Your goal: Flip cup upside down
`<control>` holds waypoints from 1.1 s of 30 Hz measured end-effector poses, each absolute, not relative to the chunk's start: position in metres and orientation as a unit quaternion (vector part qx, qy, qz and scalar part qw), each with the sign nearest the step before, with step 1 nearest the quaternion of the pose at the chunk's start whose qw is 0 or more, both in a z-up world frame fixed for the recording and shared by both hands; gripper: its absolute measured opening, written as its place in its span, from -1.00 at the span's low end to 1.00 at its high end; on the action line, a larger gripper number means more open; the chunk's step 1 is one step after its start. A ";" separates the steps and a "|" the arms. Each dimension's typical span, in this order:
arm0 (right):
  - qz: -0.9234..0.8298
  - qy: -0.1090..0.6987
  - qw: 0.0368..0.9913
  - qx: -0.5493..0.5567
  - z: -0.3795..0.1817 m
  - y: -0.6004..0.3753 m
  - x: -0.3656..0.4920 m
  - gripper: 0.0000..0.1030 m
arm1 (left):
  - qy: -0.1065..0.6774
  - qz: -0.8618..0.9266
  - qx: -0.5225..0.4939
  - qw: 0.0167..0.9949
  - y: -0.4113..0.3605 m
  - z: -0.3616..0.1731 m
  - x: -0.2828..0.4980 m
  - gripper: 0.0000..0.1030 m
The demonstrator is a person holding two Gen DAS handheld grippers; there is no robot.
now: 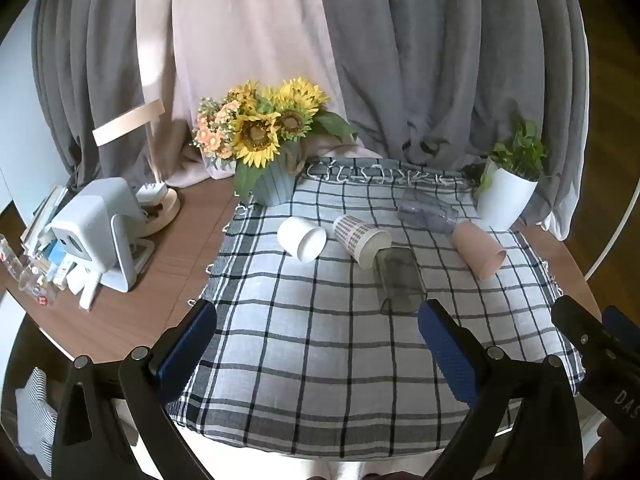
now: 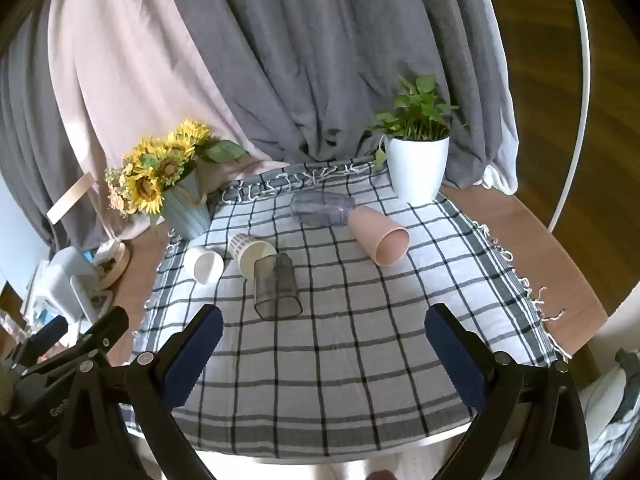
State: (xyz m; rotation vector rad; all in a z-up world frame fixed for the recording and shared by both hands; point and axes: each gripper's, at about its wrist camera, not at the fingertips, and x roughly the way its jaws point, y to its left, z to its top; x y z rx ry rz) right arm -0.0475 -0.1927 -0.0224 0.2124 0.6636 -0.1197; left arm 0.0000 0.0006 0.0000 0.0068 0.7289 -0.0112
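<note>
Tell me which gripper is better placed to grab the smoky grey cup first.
Probably the left gripper: open and empty, with the grey cup just past its right finger. The right gripper, also open, sees it farther ahead, off left.

Both wrist views look forward and down from the near edge, sharing the checked cloth (image 1: pixel 320 360).

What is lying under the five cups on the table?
All five cups, among them the pink cup and the smoky grey cup, lie on their sides on a checked cloth. A wooden table shows around the cloth; what the cloth covers cannot be seen.
</note>
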 end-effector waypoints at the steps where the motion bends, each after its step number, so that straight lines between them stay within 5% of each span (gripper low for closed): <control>1: -0.061 0.324 0.939 0.100 -0.022 -0.193 -0.047 0.97 | 0.360 -0.004 0.006 0.933 0.000 0.000 0.001 0.99; 33: -0.062 0.323 0.939 0.099 -0.017 -0.201 -0.038 0.97 | 0.360 0.000 0.001 0.933 -0.007 -0.009 0.005 0.99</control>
